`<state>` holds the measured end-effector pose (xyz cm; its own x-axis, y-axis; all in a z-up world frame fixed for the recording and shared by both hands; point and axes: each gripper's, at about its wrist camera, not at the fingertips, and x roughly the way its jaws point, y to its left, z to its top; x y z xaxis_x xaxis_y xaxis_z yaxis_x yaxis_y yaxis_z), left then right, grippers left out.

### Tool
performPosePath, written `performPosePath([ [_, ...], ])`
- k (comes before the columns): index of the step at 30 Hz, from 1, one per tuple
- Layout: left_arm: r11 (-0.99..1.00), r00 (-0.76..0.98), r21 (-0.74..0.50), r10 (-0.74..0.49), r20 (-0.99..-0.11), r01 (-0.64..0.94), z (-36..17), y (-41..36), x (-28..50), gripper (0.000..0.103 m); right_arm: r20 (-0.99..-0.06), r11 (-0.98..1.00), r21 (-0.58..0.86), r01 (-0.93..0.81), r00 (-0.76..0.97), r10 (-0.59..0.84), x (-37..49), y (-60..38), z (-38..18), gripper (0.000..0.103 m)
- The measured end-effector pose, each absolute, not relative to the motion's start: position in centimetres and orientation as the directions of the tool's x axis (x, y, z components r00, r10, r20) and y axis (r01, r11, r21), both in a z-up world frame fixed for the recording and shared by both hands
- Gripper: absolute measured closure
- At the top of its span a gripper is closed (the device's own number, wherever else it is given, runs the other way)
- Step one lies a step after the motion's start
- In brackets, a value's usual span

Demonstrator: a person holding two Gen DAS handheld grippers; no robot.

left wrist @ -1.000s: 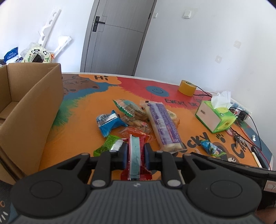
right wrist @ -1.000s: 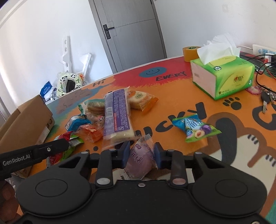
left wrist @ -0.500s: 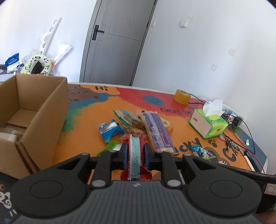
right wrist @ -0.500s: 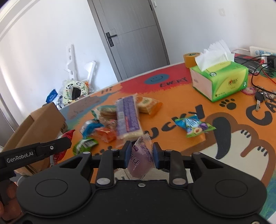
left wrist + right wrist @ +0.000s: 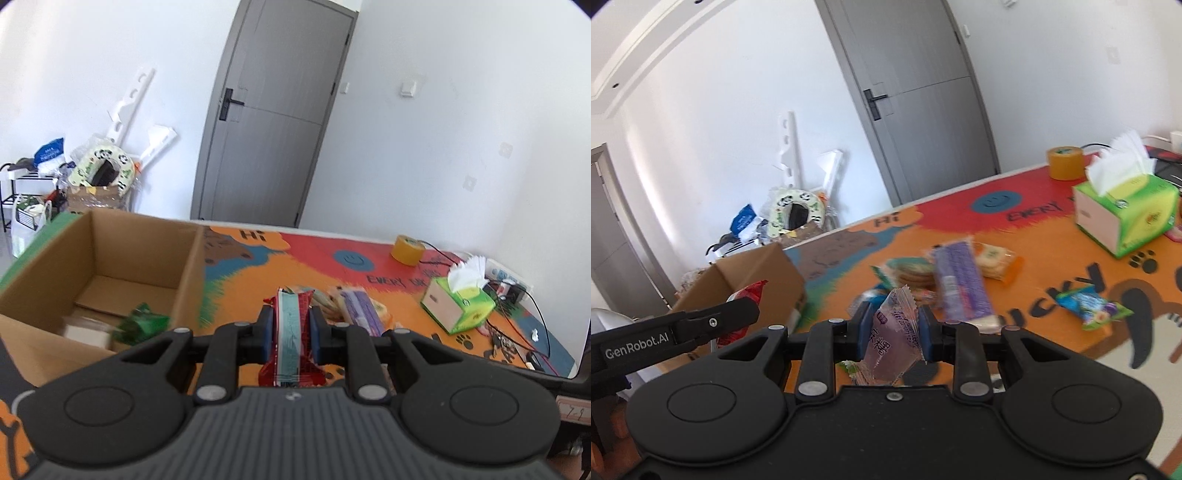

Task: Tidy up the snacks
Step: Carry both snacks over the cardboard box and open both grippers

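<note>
Two snacks are off the table at once, one in each tool. The left gripper (image 5: 291, 328) is clenched on a red wrapper with a pale blue stripe (image 5: 291, 332), held above the table just right of the cardboard box (image 5: 140, 254), which already has a green packet (image 5: 142, 322) and something pale lying in it. The right gripper (image 5: 894, 328) is pinched on a small purple translucent pouch (image 5: 895, 338), hovering over the orange mat (image 5: 1052, 266) near the loose pile: the long purple pack (image 5: 962, 286), a biscuit sleeve (image 5: 995, 256) behind it, and a blue-green packet (image 5: 1089, 308) off towards the tissue box (image 5: 1126, 218). My worry is the red wrapper: its pads grip the middle of a slippery film, and a quick swing towards the box could let it slide out and land on the rim or the floor. The purple pouch looks crumpled and caught by its body, so it might twist free too. The two tools are close together, judging by the left one showing in the right view, so they could knock each other over the box. The red wrapper's long axis runs straight along the fingers, its far end pointing away from the holder, towards the door; the pouch stands roughly upright, crimped edge upward.
</note>
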<state>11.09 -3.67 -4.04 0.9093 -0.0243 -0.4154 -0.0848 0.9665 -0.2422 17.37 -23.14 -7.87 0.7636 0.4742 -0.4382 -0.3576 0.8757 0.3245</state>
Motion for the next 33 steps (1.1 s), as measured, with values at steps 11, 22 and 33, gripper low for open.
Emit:
performPosePath([
  [11,0.955,0.917,-0.26,0.029,-0.397,-0.142,-3.4,0.9,9.4,0.084,-0.413,0.853,0.302,-0.425,0.748,0.519,16.8,-18.3,-6.2,0.075],
  [22,0.94,0.912,-0.275,0.076,-0.403,-0.201,-4.0,4.7,8.9,0.084,-0.413,0.83,0.285,-0.479,0.721,0.557,16.8,-14.3,-5.4,0.075],
  [33,0.923,0.902,-0.289,0.117,-0.415,-0.252,-4.6,8.0,9.7,0.084,-0.414,0.795,0.287,-0.535,0.679,0.606,17.1,-10.3,-5.1,0.075],
])
